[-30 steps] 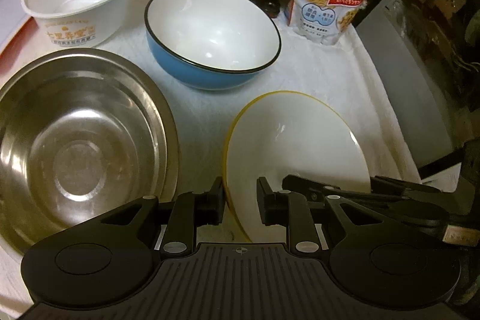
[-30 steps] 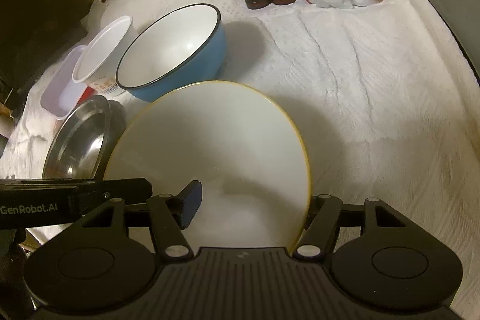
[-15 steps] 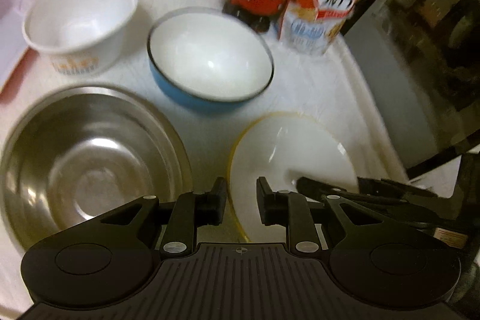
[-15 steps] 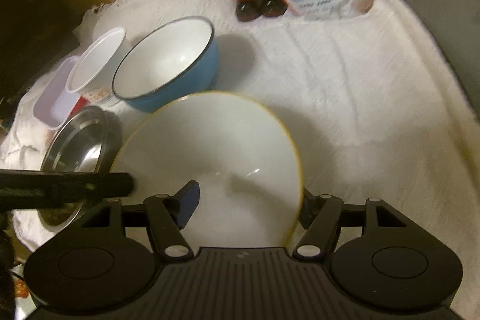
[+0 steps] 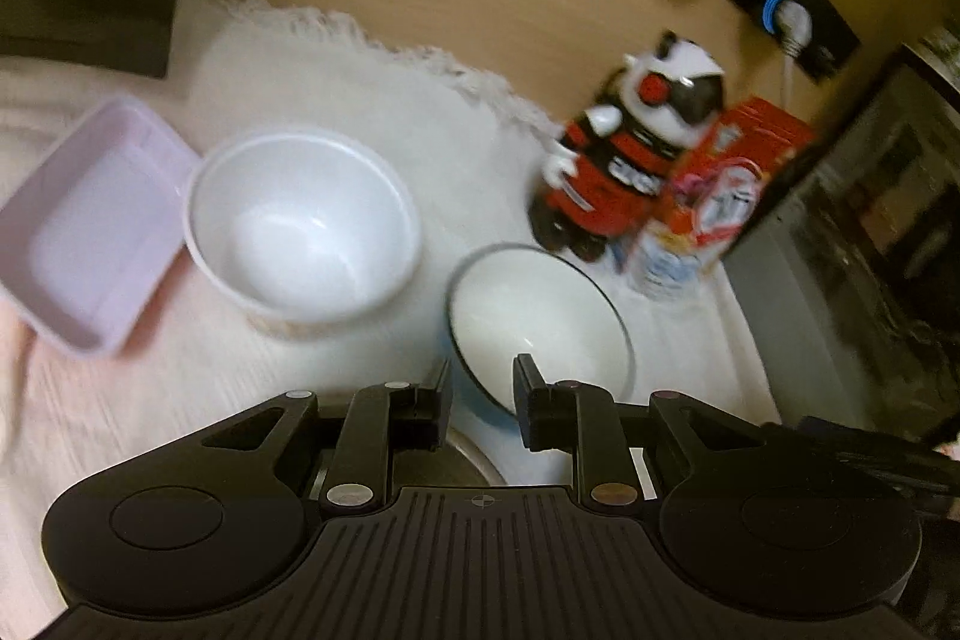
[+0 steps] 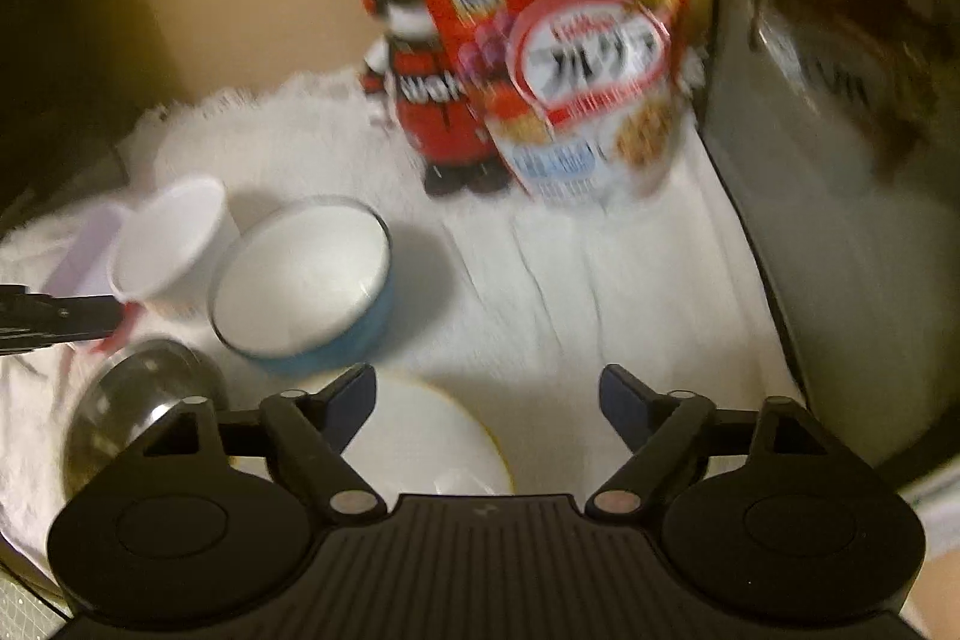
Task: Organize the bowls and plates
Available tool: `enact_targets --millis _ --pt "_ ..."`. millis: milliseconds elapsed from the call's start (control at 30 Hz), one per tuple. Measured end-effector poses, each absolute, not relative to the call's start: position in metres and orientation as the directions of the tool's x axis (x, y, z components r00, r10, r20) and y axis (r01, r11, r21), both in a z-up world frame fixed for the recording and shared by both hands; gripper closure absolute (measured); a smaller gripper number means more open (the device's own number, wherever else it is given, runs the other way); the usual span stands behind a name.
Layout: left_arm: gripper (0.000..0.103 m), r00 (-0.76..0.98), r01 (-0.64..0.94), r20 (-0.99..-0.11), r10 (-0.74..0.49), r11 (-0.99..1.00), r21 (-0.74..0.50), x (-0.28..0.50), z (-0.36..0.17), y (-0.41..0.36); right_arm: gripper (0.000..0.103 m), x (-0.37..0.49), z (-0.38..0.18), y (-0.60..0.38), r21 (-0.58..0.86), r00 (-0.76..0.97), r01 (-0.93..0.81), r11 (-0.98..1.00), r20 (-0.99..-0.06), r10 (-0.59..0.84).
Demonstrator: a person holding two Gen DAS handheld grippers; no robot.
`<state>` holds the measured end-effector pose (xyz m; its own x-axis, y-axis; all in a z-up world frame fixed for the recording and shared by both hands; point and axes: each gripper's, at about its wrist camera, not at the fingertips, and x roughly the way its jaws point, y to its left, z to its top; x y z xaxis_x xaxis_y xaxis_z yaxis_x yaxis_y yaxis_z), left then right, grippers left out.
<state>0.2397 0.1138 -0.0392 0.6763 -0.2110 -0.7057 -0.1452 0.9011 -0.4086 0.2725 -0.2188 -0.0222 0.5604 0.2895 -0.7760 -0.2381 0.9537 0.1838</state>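
A blue bowl with a white inside (image 5: 540, 322) (image 6: 306, 280) stands mid-cloth. A white paper bowl (image 5: 300, 226) (image 6: 171, 238) stands left of it. A steel bowl (image 6: 138, 394) sits at the near left; only a sliver of it (image 5: 474, 454) shows under the left gripper. A yellow-rimmed white plate (image 6: 432, 448) lies on the cloth below the right gripper. My left gripper (image 5: 480, 397) is nearly closed and empty, raised in front of the blue bowl. My right gripper (image 6: 487, 400) is open wide and empty above the plate.
A lilac plastic tray (image 5: 84, 220) lies at the far left. A red robot toy (image 5: 630, 172) (image 6: 420, 88) and a cereal bag (image 6: 570, 52) (image 5: 708, 196) stand at the back. A dark appliance (image 6: 840, 160) walls the right side. A white cloth (image 6: 600, 280) covers the table.
Both grippers have risen and tilted up, away from the plate. The right gripper's jaws no longer straddle the plate. The view is blurred from motion.
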Motion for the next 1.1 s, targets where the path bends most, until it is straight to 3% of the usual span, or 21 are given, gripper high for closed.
enact_targets --millis 267,533,733,867,1100 --pt "0.079 0.623 -0.185 -0.743 -0.244 0.877 -0.443 0.287 -0.065 0.123 0.018 0.315 -0.032 -0.191 0.273 0.473 -0.217 0.937 -0.810 0.346" --pt "0.079 0.543 -0.207 -0.817 -0.193 0.912 -0.354 0.322 -0.089 0.102 0.017 0.350 -0.059 -0.183 0.251 0.410 -0.198 0.947 -0.857 0.313" --pt "0.079 0.505 -0.230 -0.846 -0.171 0.918 -0.323 0.337 -0.104 0.097 0.015 0.373 -0.079 -0.170 0.308 0.359 -0.233 0.922 -0.854 0.376" --pt "0.073 0.493 -0.239 -0.854 -0.163 0.919 -0.313 0.343 -0.109 0.091 0.015 0.393 -0.101 -0.158 0.341 0.340 -0.211 0.916 -0.853 0.396" --pt "0.074 0.435 -0.238 -0.892 -0.123 0.940 -0.245 0.359 -0.121 0.078 0.046 0.409 -0.134 -0.141 0.483 0.207 -0.216 0.849 -0.827 0.523"
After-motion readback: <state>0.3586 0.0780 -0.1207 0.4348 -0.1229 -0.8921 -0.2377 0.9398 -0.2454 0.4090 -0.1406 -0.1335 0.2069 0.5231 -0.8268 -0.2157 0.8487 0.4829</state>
